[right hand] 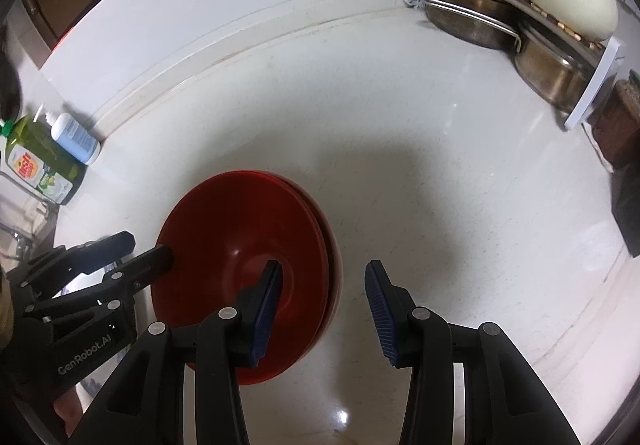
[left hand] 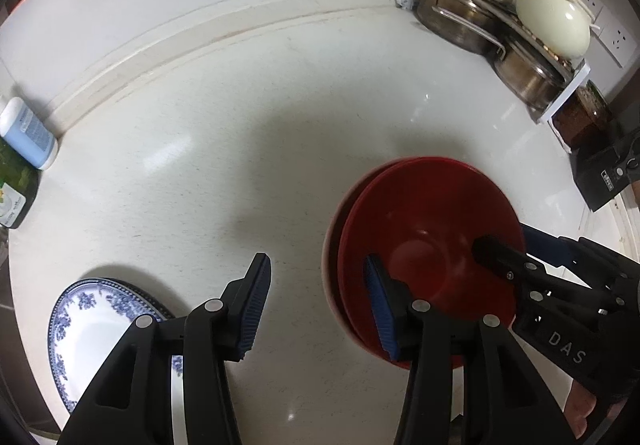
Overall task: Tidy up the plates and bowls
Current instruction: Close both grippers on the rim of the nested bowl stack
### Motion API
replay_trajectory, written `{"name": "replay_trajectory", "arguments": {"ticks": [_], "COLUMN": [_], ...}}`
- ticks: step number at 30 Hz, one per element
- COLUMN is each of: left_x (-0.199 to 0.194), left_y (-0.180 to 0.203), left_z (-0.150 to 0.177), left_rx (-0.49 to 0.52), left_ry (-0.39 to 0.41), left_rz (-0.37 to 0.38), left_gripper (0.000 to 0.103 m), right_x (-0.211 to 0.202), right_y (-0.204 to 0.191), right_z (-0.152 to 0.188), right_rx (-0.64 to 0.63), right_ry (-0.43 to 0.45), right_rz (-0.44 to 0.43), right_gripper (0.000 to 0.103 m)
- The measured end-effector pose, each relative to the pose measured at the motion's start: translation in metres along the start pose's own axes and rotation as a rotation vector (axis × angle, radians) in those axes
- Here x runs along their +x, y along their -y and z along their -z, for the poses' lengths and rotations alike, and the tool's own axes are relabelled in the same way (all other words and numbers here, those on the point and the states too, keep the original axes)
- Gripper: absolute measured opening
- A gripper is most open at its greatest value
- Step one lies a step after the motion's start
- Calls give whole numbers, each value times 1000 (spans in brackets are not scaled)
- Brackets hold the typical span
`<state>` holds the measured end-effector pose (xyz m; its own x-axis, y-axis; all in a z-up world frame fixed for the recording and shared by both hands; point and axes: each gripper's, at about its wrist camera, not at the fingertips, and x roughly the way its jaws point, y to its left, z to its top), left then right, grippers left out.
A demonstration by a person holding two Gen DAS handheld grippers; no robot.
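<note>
Two red bowls (left hand: 428, 245) sit nested on the tabletop (left hand: 240, 165); blue-patterned plate (left hand: 92, 329) apart, unsorted; both tongs, left (left hand: 316, 305) and right (right hand: 324, 309), spread, empty.

The left gripper (left hand: 318, 303) has its jaws spread wide, blue ribbed pads facing each other, fingers pointing toward 12 o'clock. The right gripper (right hand: 324, 311) is likewise wide apart, aimed at 12 o'clock. In the left wrist view the right gripper (left hand: 508, 245) reaches in from 4 o'clock; in the right wrist view the left gripper (right hand: 148, 247) enters from 8 o'clock.
</note>
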<state>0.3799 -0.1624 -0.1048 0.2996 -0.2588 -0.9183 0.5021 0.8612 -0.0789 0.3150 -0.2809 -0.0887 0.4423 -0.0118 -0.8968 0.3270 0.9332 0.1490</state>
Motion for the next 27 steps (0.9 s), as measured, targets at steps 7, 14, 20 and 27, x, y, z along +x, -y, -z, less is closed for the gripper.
{"name": "replay_trajectory", "arguments": {"ticks": [7,14,20,27], "left_x": [22,32,33,23], "left_y": [2,1,0,-9], "left_z": [4,7,6,9], "left_rx": [-6,-33,-67,-112], "left_ry": [-59,-102,-101,-97], "left_rz": [24,90,108,94], "left_gripper": [47,32,28,26], "right_x": [15,28,34,35], "right_y": [6,9,9,4], "right_z": [3,5,7,6], "right_rx": [21,34,43,59], "right_ry": [-45,-92,-122,-119], "right_rz": [6,-26,-63,-35], "right_gripper": [44,36,28,24]}}
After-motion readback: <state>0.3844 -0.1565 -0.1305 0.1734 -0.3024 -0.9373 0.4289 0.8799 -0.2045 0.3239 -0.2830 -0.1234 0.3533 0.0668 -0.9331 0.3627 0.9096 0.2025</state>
